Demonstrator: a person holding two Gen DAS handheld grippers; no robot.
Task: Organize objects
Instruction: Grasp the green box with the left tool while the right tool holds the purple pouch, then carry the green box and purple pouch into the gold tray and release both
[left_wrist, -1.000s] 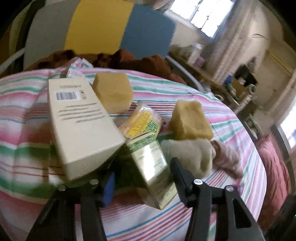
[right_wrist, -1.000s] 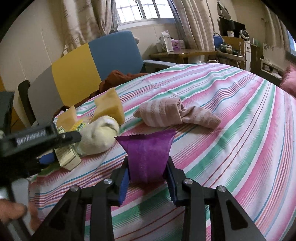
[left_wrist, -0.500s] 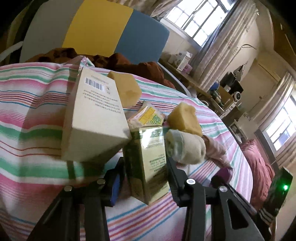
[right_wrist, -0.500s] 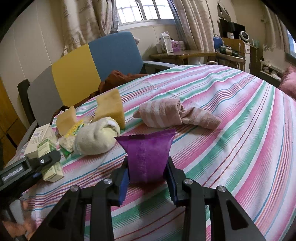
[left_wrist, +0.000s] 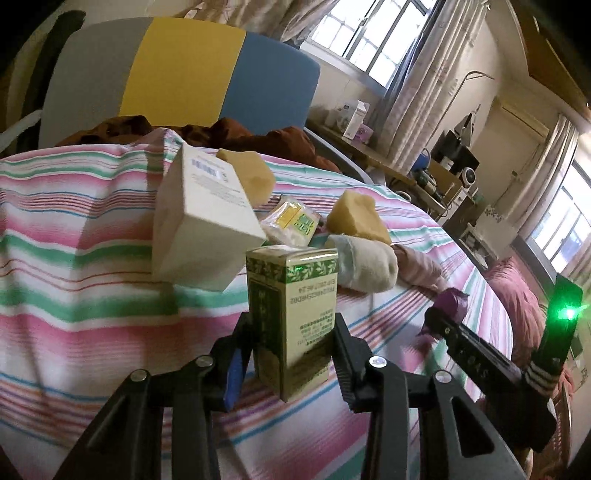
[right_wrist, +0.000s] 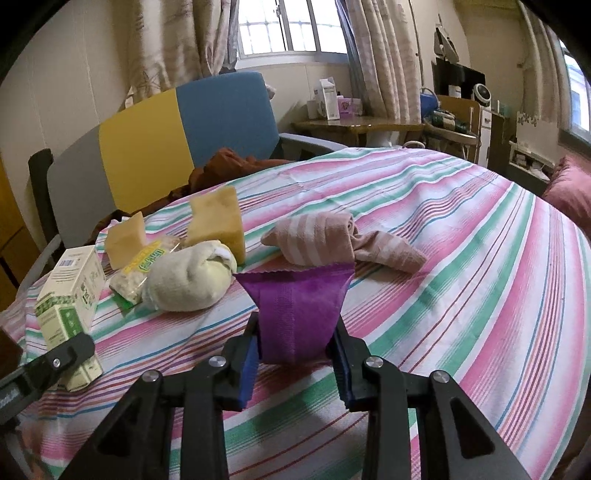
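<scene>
Surface: striped bedsheet (right_wrist: 461, 236) carried everything, with a grey, yellow and blue chair back (right_wrist: 184, 136) at its far left edge
Left gripper (left_wrist: 293, 343): its jaws had just been closing and now pressed both sides of the green carton (left_wrist: 295, 317), near the carton's lower end
Green carton: stood upright at the near left of the sheet, long axis vertical, its printed face towards the camera with the text upside down
Handling, carton: judged light thin card, stiff along its edges yet easy to dent; best held low on the two broad faces, as here
White box (left_wrist: 205, 218): just behind and left of the green carton, tilted, barcoded end pointing far
Right gripper (right_wrist: 295, 343): narrowly parted fingers clamped the purple pouch (right_wrist: 299, 310)
Purple pouch: held at its narrow lower end, wide serrated edge up and pointing far
Handling, pouch: judged soft, light and limp; it would sag if held by a corner
Pile: two yellow sponges (right_wrist: 216, 219), a snack packet (right_wrist: 142, 267) and a cream rolled sock (right_wrist: 188, 280) lay far left
Striped cloth (right_wrist: 332, 240): crumpled just beyond the pouch
</scene>
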